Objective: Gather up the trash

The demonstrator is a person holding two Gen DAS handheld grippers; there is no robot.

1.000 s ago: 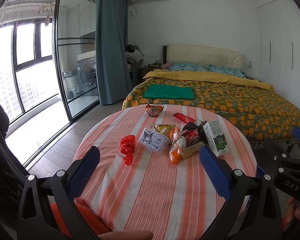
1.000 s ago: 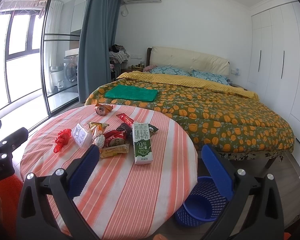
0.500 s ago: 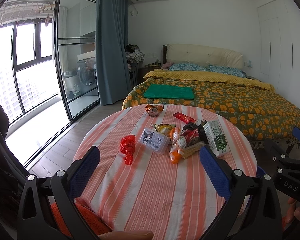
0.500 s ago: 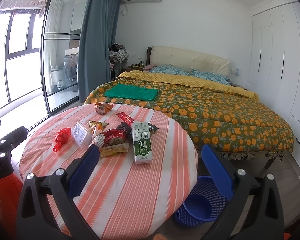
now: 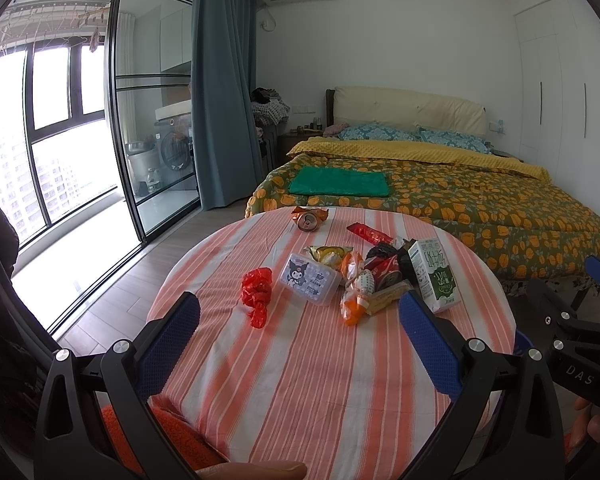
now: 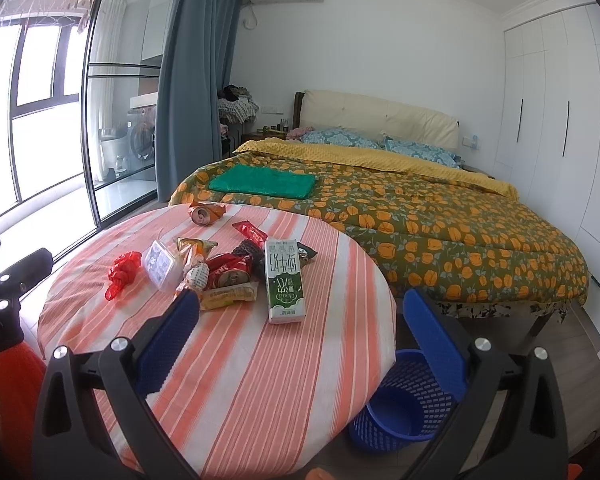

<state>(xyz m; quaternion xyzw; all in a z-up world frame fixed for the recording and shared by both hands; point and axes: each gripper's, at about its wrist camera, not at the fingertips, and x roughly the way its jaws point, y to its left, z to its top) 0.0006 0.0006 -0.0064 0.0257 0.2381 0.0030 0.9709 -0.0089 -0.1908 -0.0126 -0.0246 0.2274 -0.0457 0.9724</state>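
On the round striped counter (image 6: 284, 380), taking the milk carton (image 6: 284, 278) as landmark: farthest left of it lies a crumpled red wrapper (image 6: 121, 273), then a clear lidded box (image 6: 161, 265), then a heap of snack packets and a crushed can (image 6: 231, 276) touching the carton's left side. The left gripper (image 5: 296, 342) and right gripper (image 6: 300, 334) hover wide apart, holding nothing. The blue basket (image 6: 400, 404) sits on the floor, right of the carton. Likely best to pinch the carton across its narrow faces.
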